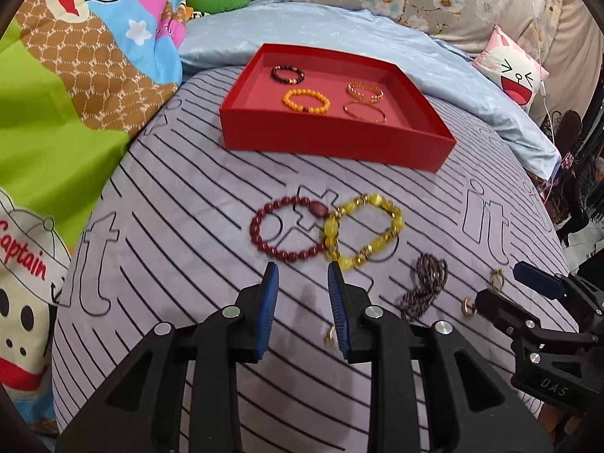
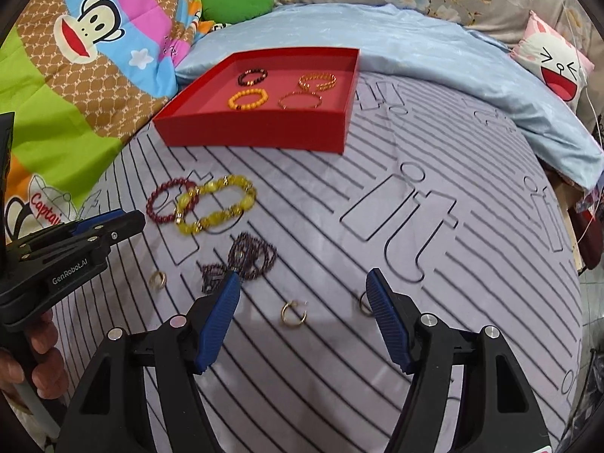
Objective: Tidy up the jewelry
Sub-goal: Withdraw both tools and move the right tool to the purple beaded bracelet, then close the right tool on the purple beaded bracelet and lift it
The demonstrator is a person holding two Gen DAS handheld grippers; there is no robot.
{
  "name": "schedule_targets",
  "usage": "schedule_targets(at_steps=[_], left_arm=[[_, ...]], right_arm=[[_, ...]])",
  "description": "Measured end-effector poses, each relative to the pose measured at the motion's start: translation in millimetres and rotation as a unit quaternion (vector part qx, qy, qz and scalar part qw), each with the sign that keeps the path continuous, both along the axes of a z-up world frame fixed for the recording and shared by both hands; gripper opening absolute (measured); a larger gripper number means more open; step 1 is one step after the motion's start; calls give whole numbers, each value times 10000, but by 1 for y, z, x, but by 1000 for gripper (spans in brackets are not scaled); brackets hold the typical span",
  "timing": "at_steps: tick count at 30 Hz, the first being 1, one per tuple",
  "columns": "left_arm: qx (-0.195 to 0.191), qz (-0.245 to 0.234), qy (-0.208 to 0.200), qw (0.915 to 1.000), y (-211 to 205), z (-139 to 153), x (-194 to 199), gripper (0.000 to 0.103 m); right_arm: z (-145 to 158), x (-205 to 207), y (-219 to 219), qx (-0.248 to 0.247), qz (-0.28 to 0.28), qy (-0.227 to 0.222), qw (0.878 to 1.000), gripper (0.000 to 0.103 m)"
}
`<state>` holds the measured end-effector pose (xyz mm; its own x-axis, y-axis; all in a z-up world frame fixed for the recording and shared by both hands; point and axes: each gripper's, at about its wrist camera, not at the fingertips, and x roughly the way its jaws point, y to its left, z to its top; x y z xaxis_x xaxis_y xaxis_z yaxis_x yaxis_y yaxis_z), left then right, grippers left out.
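A red tray (image 1: pixel 332 147) (image 2: pixel 249 132) lies on the striped bed cover and holds several bracelets. In front of it a dark red bead bracelet (image 1: pixel 264 241) (image 2: pixel 158 196) overlaps a yellow bead bracelet (image 1: pixel 377 241) (image 2: pixel 222 211). A dark purple bead necklace (image 1: pixel 424 287) (image 2: pixel 249 256) and small gold rings (image 2: pixel 292 313) lie nearer. My left gripper (image 1: pixel 304 275) is open and empty just short of the two bracelets. My right gripper (image 2: pixel 304 287) is open wide and empty above a gold ring.
A cartoon quilt (image 1: pixel 75 75) rises at the left, a light blue cover (image 1: pixel 339 30) lies behind the tray, and a pink cushion (image 1: pixel 513 71) sits at the right. The bed's edge drops off at the far right.
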<state>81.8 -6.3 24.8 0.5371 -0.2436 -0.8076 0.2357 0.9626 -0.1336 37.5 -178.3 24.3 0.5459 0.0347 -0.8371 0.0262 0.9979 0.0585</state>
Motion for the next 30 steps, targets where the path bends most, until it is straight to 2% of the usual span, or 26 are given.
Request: schedule_targets(at_steps=[12,18,26,30], left_arm=[[24,50,15,10000,1,-3,-2,26],[23,124,63,9999,7,-6,3,26],[4,97,139,9999,5,-11,5,26],[5,36,158,9999,-1,-12,4,26]], right_arm=[[-3,33,21,97,155,-34,9998,66],[-23,46,32,-195,245,72,9995,66],[-28,29,10,-198,16,129,9997,65],[-27,15,-7,-81,-166,194,9996,60]])
